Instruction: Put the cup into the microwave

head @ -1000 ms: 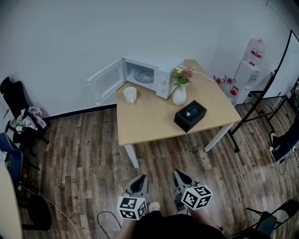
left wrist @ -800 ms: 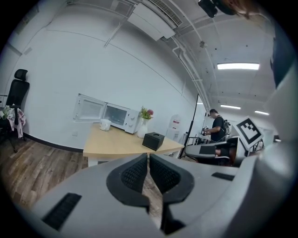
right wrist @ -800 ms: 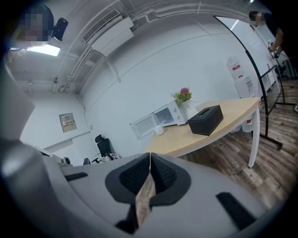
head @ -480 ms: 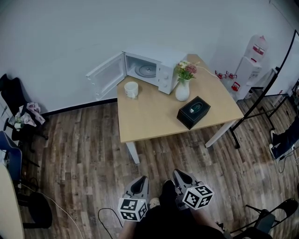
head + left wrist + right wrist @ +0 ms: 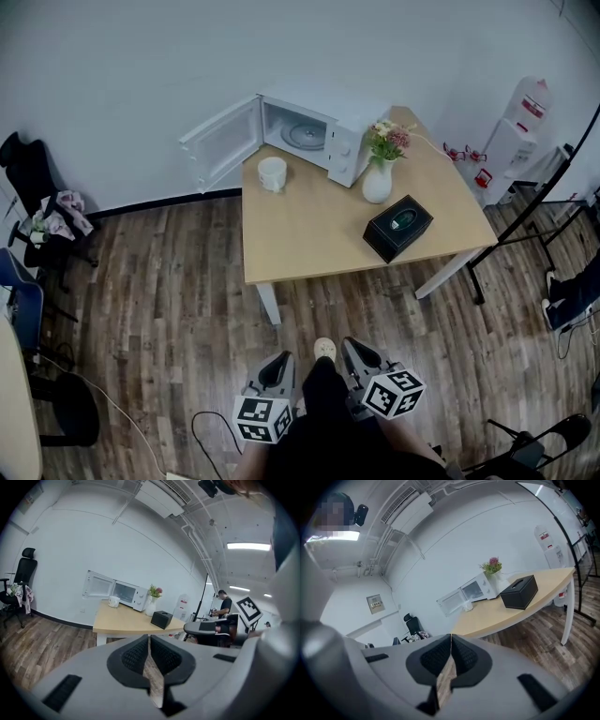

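Head view steeply down, gripper views level, sharing far table [image 5: 309, 234]

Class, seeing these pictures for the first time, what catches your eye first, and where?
The white microwave stands with its door wide open at the far corner of the table, a white cup just before it. A vase of flowers and a black box sit to the right. Below, the left gripper and right gripper are shut and empty, short of the table.
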Available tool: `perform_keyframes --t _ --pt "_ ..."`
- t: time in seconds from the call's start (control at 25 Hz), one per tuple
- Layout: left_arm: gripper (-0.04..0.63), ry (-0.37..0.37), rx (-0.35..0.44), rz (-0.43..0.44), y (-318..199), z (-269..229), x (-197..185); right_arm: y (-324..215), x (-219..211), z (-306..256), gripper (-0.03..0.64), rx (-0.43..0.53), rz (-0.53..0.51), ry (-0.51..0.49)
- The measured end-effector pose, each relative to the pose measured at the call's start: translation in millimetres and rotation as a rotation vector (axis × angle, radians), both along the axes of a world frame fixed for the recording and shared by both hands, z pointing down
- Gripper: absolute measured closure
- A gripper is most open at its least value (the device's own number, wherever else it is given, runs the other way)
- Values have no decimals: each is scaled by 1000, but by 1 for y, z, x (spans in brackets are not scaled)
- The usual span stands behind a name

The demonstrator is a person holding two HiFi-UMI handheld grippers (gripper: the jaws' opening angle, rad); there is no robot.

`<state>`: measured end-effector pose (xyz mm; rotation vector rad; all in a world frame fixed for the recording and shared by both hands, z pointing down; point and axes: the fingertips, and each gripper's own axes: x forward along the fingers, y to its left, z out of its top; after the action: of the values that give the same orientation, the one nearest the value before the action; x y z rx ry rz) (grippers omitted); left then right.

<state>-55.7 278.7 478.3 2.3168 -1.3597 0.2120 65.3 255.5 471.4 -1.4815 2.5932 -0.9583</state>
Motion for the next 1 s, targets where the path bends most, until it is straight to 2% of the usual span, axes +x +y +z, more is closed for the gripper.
perform_keyframes --t 0.6,1.0 --pt "589 -10 9 21 -89 -4 32 -85 35 -3 623 -4 29 -11" --pt "589 -23 -17 -19 -154 1 26 -154 26 1 623 -34 -13 -44"
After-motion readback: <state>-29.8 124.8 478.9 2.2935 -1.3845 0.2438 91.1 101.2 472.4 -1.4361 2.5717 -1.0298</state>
